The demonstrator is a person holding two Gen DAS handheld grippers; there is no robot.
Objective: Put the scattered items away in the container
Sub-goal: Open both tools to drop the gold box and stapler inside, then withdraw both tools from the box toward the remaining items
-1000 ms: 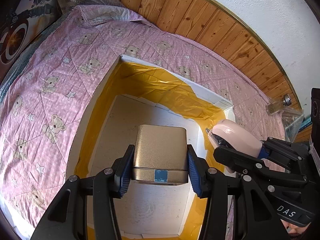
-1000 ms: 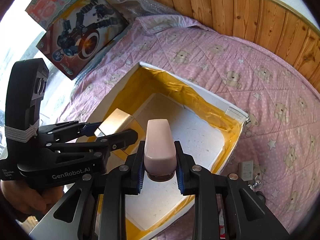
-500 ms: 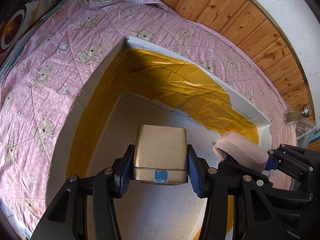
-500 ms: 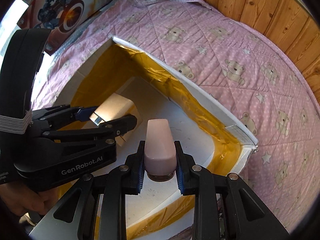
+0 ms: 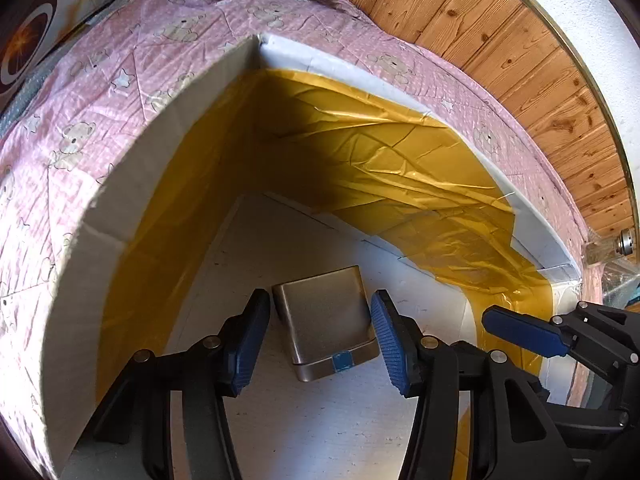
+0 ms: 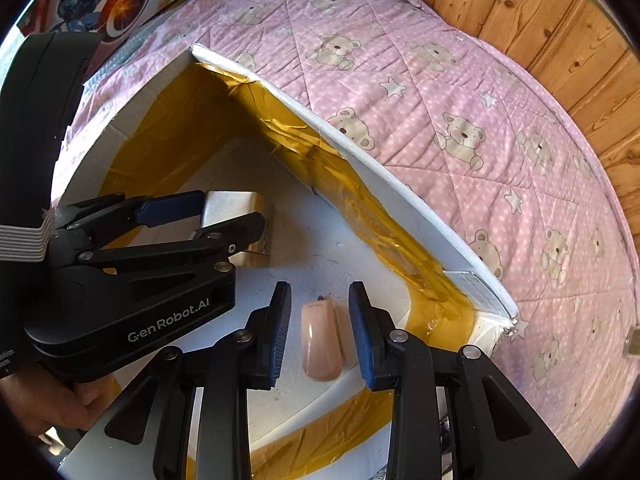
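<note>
Your left gripper [image 5: 320, 336] stands wide, its pads either side of the tin [image 5: 326, 324] but clear of it; the tin lies on the white floor of the box [image 5: 120, 184]. Your right gripper [image 6: 320, 328] is also spread wide, with the pink case [image 6: 322, 344] lying between its pads on the box floor, just right of the tin. The box sits on the quilt [image 6: 460, 80].
</note>
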